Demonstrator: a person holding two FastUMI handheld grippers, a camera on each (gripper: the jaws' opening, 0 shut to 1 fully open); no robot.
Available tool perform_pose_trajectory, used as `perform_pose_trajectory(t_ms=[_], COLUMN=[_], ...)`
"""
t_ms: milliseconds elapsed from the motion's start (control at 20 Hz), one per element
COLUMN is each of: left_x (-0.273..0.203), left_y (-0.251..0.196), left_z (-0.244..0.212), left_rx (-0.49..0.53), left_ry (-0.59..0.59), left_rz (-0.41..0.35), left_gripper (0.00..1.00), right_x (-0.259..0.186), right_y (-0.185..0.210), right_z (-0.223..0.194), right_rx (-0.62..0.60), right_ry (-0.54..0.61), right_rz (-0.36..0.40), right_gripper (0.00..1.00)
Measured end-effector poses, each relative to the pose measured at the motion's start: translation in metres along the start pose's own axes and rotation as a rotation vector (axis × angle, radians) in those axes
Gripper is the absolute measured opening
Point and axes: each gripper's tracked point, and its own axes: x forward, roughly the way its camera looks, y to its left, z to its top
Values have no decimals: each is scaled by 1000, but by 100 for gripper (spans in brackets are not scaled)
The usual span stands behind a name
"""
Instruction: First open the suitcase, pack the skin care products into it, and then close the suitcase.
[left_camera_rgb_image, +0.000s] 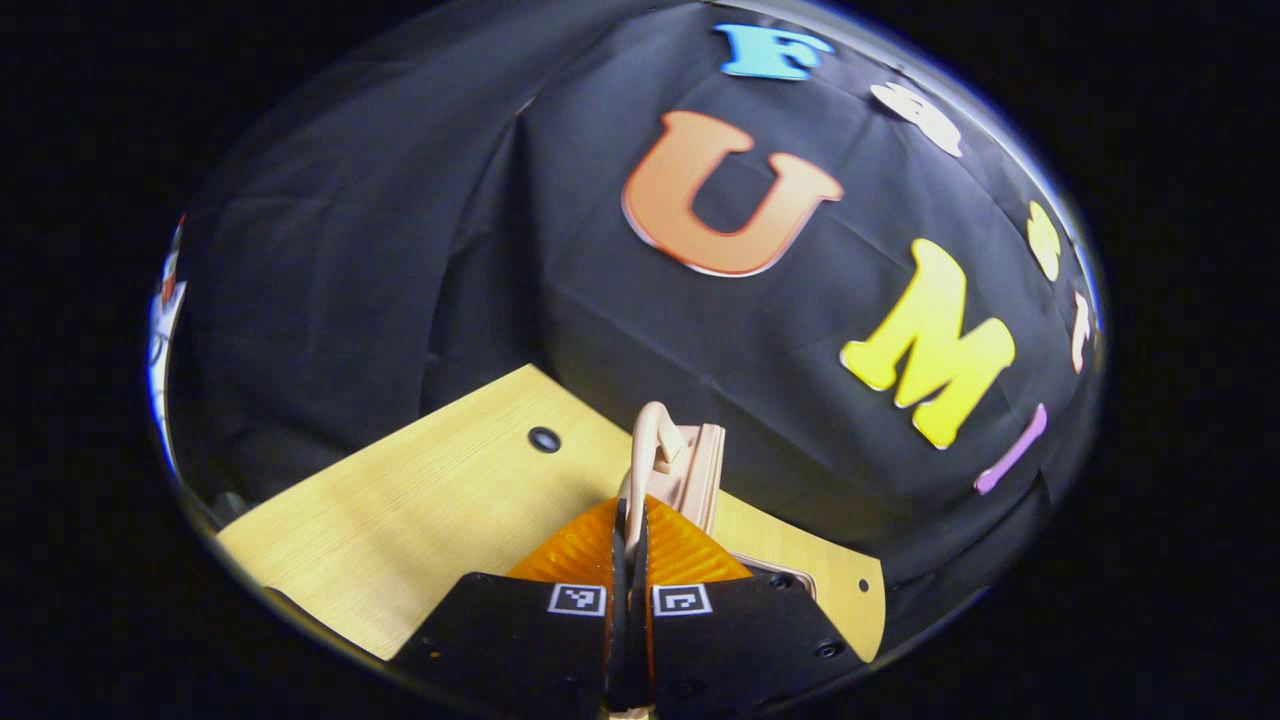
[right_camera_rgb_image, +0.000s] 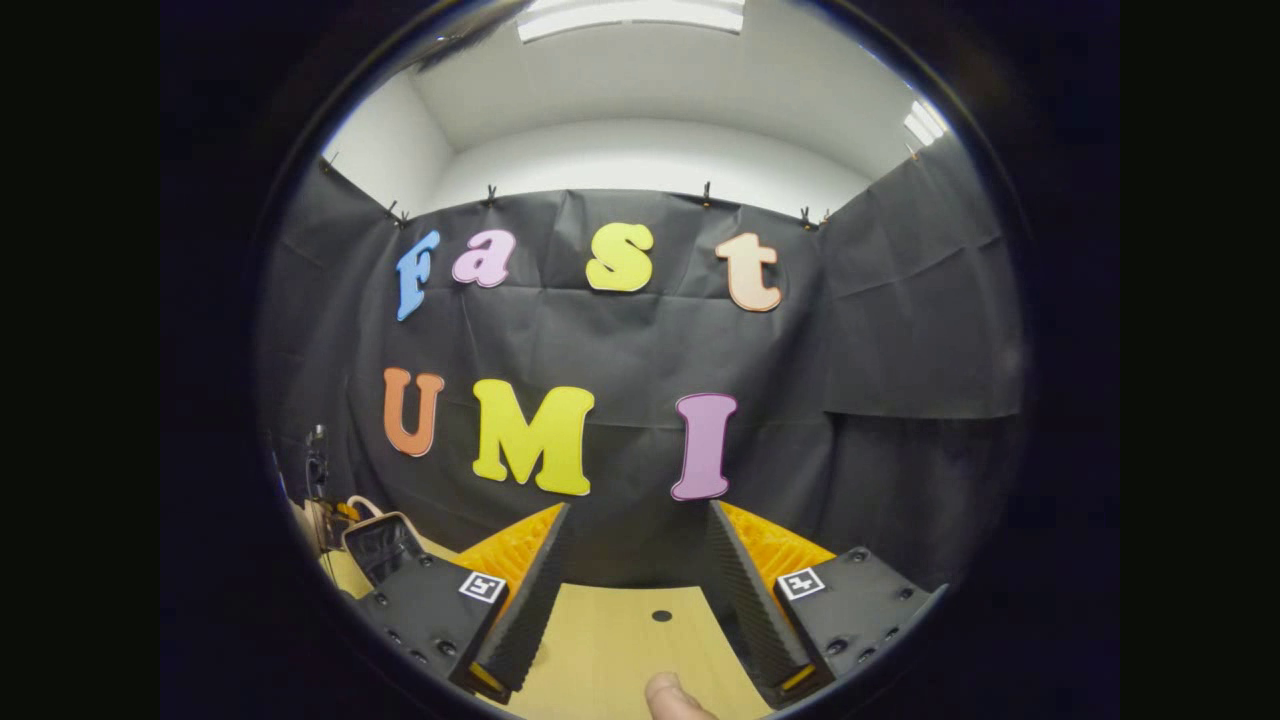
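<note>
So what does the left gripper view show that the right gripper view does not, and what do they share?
Left gripper view: the left hand-held gripper shut on the beige suitcase handle, seen close. Right gripper view: the right hand-held gripper open above the table, a fingertip at the bottom edge, and the white ceiling with its lights. Both: the light wooden table, the black cloth wall and the suitcase, which is small at the left in the right gripper view.

Your suitcase (left_camera_rgb_image: 690, 470): small, beige, loop handle up, standing on wooden table (left_camera_rgb_image: 420, 500); lid (right_camera_rgb_image: 380, 545) raised, dark lining showing.
</note>
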Motion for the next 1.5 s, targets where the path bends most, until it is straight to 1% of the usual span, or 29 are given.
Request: perform_pose_trajectory(t_ms=[100,250,350,500,600,850,950,1050,1150,1250,1350,1400,1450,1500], left_x=[-12,-27,-30,-34,-33,-23,-18,-11,-4,5,14,16,17,20], left_y=[-42,-101,-132,-165,-191,-244,-259,-264,-267,-270,-270,-267,-264,-263], left_z=[-3,-22,-38,-63,-86,-151,-178,-208,-233,-259,-285,-300,-313,-322], left_rx=[90,176,201,185,192,356,432,512,551,583,640,689,748,801], left_ry=[-22,-26,-18,-1,39,154,205,242,280,315,368,413,449,467], left_rz=[-29,-76,-101,-125,-155,-172,-172,-165,-162,-141,-124,-103,-79,-60], left_gripper=[3,3,3,3,3,3,3,4,3,4,4,4,6,6], right_x=[2,8,11,8,7,10,11,11,11,13,14,14,16,17], right_y=[-10,-16,-22,-28,-31,-35,-40,-47,-56,-65,-72,-74,-76,-79], right_z=[-2,-11,-17,-25,-32,-54,-61,-72,-84,-96,-104,-108,-113,-118], right_rx=[11,50,58,49,43,34,21,11,13,21,34,35,31,28], right_ry=[-7,15,19,28,39,91,102,123,153,181,200,206,210,217], right_rz=[23,66,92,131,156,196,198,198,194,187,183,188,190,190], right_gripper=[80,80,80,80,80,80,80,80,80,80,80,79,80,80])
